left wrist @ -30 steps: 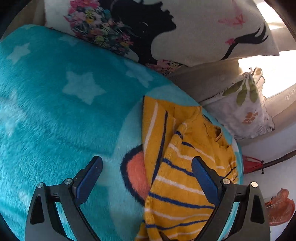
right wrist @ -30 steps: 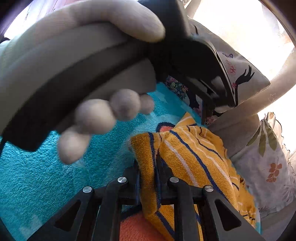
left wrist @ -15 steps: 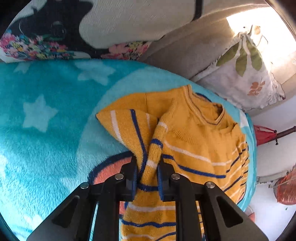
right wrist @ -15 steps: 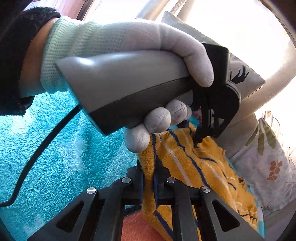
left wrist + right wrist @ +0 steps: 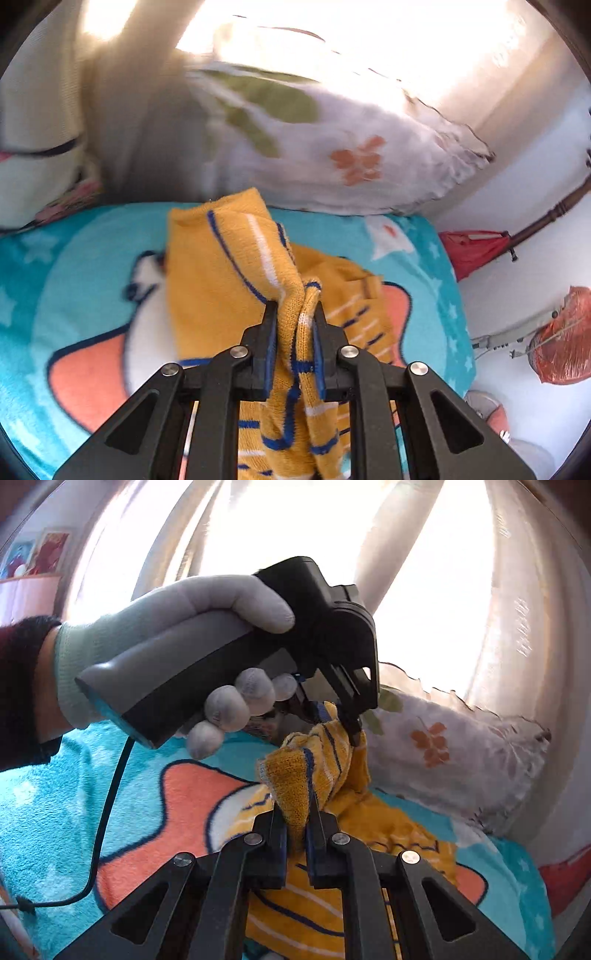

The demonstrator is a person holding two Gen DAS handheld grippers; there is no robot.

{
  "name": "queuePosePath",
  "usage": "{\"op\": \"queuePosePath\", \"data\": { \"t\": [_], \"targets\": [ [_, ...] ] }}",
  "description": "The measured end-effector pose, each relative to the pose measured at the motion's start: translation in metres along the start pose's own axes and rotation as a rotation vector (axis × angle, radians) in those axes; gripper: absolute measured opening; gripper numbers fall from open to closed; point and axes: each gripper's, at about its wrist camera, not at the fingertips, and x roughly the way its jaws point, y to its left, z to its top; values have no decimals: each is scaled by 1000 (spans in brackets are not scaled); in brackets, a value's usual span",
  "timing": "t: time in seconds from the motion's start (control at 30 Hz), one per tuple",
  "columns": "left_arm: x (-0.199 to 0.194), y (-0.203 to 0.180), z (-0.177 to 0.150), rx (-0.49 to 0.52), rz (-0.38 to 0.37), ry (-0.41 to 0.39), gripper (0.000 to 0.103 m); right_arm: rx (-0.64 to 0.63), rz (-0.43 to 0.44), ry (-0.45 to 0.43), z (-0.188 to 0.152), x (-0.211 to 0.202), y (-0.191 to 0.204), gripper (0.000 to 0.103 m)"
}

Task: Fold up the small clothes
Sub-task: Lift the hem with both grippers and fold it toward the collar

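Knitwear fills both views: the yellow striped sweater (image 5: 221, 280) lies on a turquoise star blanket (image 5: 74, 266), one fold lifted, pinched by the left gripper (image 5: 294, 314) and the right gripper (image 5: 295, 812). A gloved left hand (image 5: 177, 627) blocks much of the right view. A leaf-print pillow (image 5: 332, 155) sits just behind.
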Motion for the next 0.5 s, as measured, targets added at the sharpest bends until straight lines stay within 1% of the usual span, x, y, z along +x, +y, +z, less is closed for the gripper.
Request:
{"op": "queuePosePath", "data": {
  "t": [0.03, 0.07, 0.1, 0.13, 0.2, 0.3, 0.4, 0.5],
  "targets": [
    [11, -15, 2, 17, -14, 8, 15, 33, -29, 9, -4, -3, -16, 8],
    [21, -29, 3, 31, -30, 17, 11, 62, -56, 22, -10, -4, -31, 8],
    [31, -41, 3, 43, -45, 28, 10, 91, -83, 40, -16, -6, -46, 8],
    [42, -53, 3, 53, -64, 35, 0, 118, -103, 64, -23, -8, -59, 8],
    [65, -74, 1, 61, -89, 59, 0, 193, -120, 129, -40, -3, -87, 8],
    [89, -98, -8, 102, -77, 97, 0, 366, -83, 225, -72, 5, -125, 8],
    [83, -104, -17, 127, -105, 87, 0, 482, -53, 277, -97, 14, -147, 8],
    [56, -90, -26, 107, -112, 35, 2, 529, -35, 291, -106, 15, -156, 8]
  ]
}}
